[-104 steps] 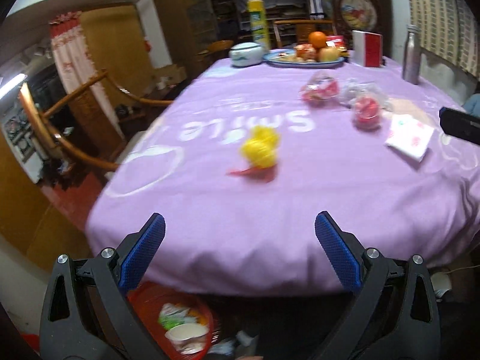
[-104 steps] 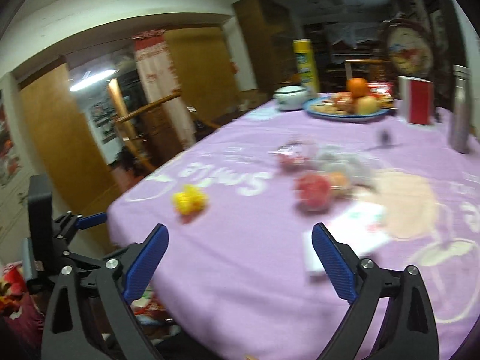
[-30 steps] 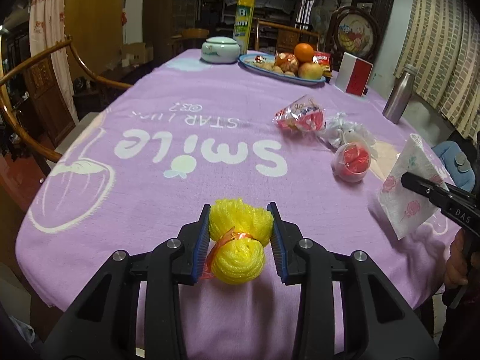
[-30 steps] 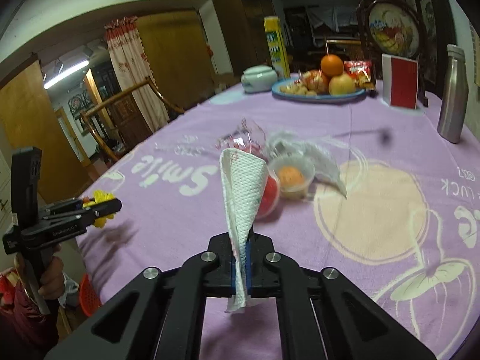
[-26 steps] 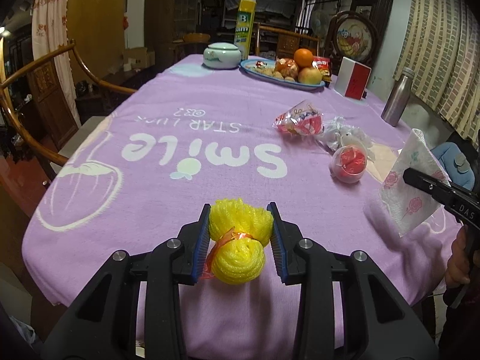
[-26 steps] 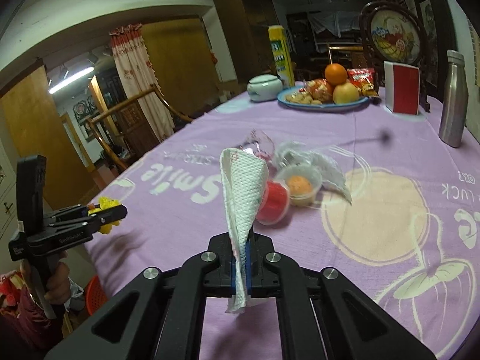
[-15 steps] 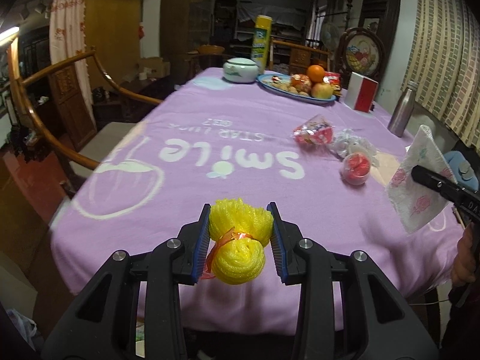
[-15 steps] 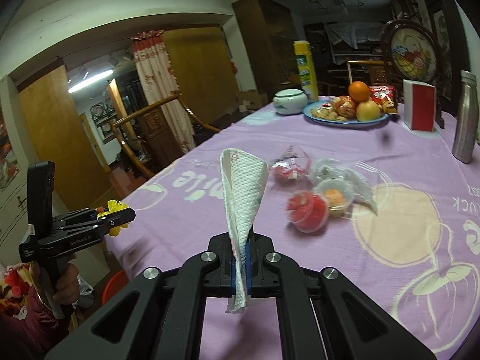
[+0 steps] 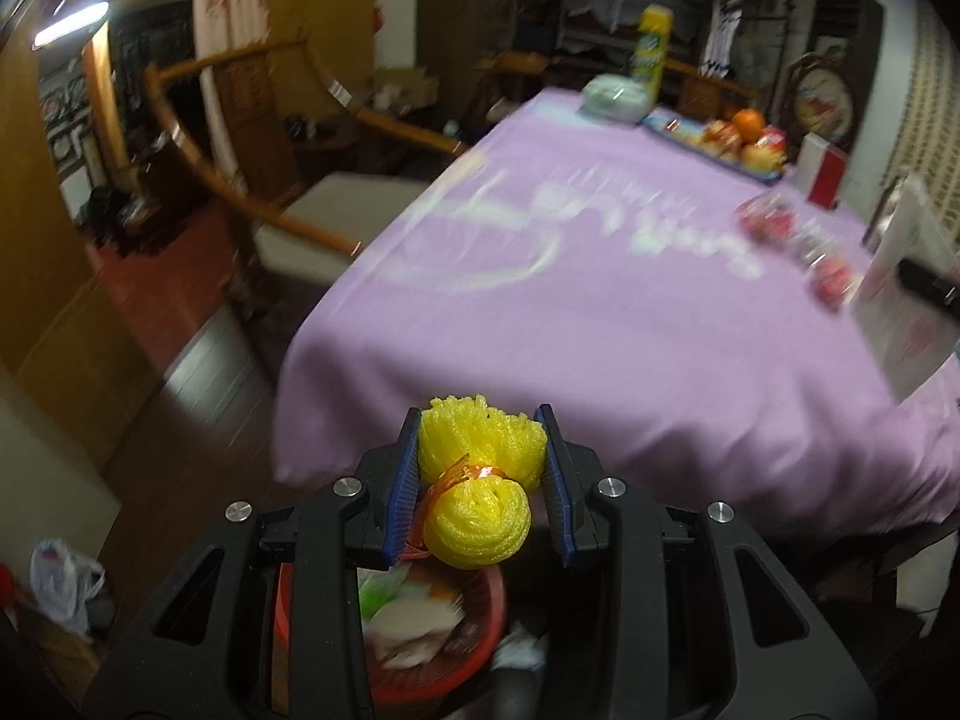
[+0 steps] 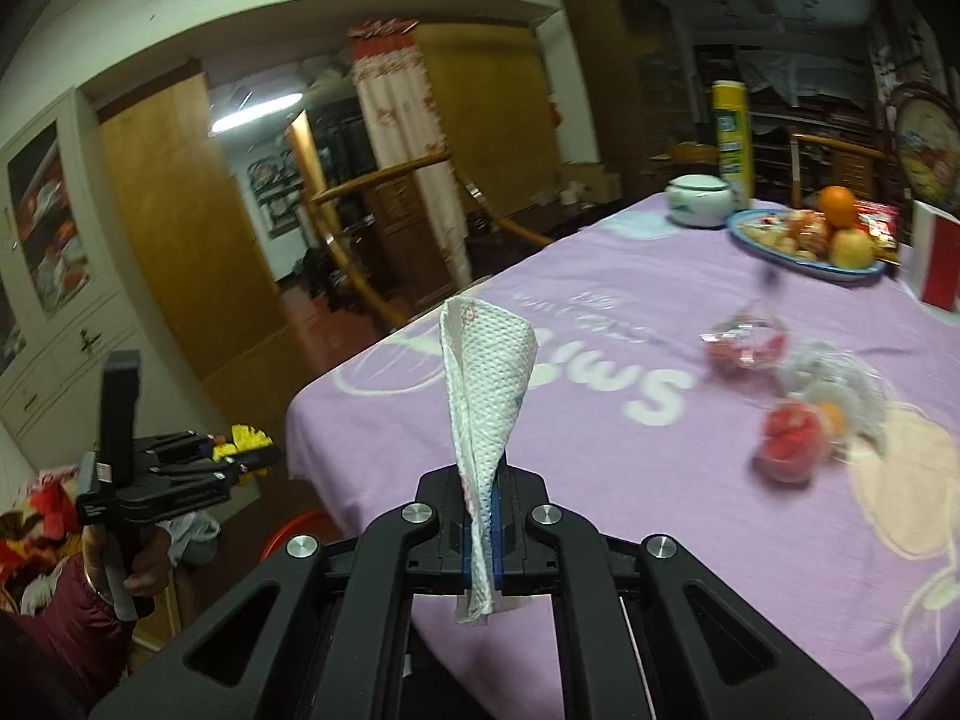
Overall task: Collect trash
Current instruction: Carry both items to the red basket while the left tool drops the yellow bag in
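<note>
Our left gripper [image 9: 480,474] is clamped on the yellow foam fruit net [image 9: 477,498], which is pinched at its waist by an orange band, frilled end pointing ahead and rolled end toward us, so its long axis runs along the fingers. It hangs off the near corner of the purple-clothed table [image 9: 600,324], right over the red trash basket [image 9: 432,630] on the floor. We judge this the drop-off step: next we spread the jaws above the basket. Our right gripper [image 10: 480,540] pinches a folded paper napkin [image 10: 486,396] upright over the table's near edge; it goes in afterwards.
</note>
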`<move>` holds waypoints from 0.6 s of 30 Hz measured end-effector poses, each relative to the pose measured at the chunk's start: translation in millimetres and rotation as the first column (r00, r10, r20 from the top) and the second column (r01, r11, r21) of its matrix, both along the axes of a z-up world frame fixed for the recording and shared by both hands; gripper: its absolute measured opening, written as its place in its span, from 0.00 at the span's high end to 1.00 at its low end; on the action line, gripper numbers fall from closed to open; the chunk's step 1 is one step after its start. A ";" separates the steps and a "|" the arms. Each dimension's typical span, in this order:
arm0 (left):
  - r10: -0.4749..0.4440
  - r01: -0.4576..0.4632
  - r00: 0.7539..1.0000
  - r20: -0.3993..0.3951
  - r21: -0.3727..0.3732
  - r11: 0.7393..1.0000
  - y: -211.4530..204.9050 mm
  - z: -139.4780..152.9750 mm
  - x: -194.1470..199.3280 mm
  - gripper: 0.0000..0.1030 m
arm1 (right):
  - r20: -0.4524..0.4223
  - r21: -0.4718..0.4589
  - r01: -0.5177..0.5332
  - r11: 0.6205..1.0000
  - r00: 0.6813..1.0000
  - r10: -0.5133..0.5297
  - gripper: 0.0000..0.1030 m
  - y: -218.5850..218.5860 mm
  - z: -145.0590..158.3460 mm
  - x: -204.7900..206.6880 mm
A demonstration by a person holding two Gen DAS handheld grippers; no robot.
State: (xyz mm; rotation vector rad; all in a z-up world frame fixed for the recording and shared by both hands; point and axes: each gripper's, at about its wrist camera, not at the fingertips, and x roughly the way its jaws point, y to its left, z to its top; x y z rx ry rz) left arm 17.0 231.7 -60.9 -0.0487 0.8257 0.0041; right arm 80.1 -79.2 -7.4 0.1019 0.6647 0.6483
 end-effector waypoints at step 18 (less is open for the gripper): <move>0.229 -0.232 0.970 -0.076 -0.036 0.972 108.3 -58.0 -32.6 0.08 | -0.153 -0.089 -0.328 0.941 0.938 0.312 0.95 177.6 -21.9 -17.0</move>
